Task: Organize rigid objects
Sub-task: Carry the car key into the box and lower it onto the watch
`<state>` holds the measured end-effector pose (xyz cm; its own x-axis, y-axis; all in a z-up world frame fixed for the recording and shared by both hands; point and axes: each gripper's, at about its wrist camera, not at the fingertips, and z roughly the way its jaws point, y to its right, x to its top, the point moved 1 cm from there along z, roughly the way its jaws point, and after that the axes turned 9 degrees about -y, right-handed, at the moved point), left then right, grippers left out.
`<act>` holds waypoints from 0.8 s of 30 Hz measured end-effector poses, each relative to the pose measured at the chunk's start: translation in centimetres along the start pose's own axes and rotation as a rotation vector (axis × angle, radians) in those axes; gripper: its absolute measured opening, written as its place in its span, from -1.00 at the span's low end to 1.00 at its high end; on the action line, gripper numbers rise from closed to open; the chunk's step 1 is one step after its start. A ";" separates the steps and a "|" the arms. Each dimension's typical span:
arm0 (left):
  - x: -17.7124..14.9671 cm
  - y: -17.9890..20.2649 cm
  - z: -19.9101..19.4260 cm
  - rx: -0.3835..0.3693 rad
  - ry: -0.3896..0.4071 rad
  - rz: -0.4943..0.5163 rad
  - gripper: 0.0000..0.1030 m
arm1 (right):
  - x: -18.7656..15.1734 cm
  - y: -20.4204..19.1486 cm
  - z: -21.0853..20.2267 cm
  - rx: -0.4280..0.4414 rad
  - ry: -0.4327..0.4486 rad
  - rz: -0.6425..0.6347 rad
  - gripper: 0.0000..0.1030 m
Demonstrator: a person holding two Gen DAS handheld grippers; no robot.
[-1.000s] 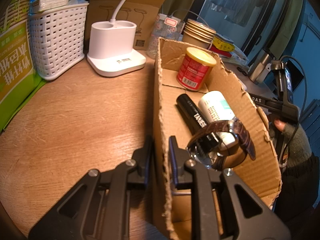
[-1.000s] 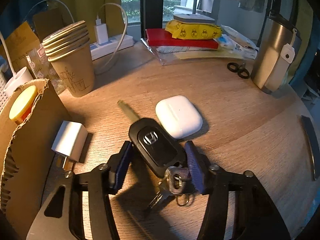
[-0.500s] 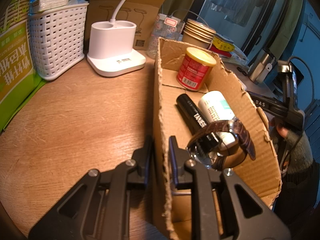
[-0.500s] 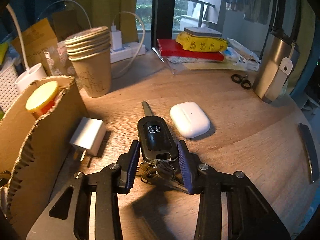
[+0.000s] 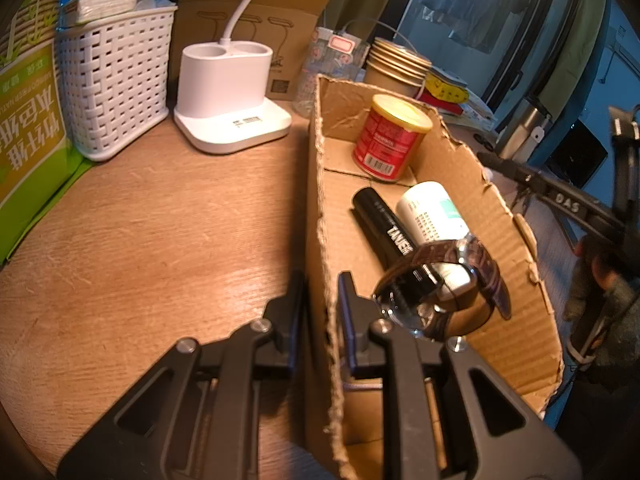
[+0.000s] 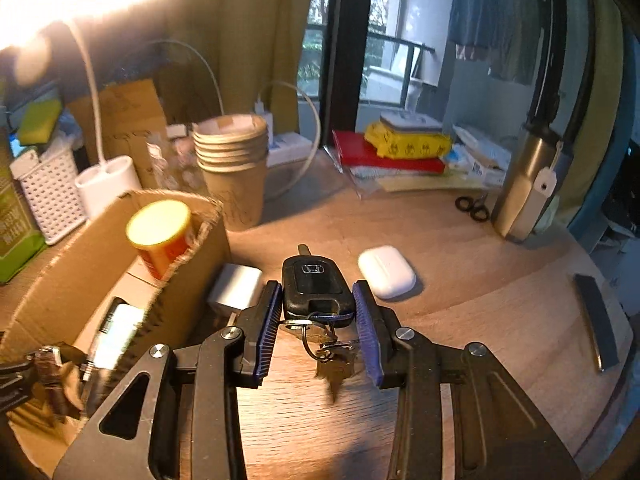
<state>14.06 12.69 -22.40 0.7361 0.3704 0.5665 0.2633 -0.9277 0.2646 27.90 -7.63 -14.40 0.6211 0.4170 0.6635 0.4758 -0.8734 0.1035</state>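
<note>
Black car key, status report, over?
Right hand-held gripper shut on black car key, lifted. Left hand-held gripper clamps brown cardboard box wall. Nothing in the way.

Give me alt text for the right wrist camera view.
The right gripper holds a black car key with dangling keys above a wooden table. A white earbud case lies just beyond, a cardboard box to the left.

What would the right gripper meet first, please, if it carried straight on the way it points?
Holding the car key, the right gripper points past the earbud case at bare table, probably; depth is unclear.
</note>
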 end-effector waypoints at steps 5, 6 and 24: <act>0.1 0.1 0.1 -0.001 -0.002 0.004 -0.64 | 0.6 -1.4 -2.1 0.015 0.040 -0.029 -0.25; 0.1 0.1 0.1 -0.001 -0.002 0.004 -0.64 | 0.6 -1.8 -2.6 0.019 0.049 -0.036 -0.25; 0.1 0.1 0.2 -0.001 -0.002 0.004 -0.64 | 1.4 -8.1 -7.5 0.115 0.143 -0.161 -0.25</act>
<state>14.28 12.65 -22.46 0.7384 0.3665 0.5660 0.2593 -0.9292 0.2633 20.25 -1.86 -8.70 0.4413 0.5013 0.7443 0.6339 -0.7612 0.1368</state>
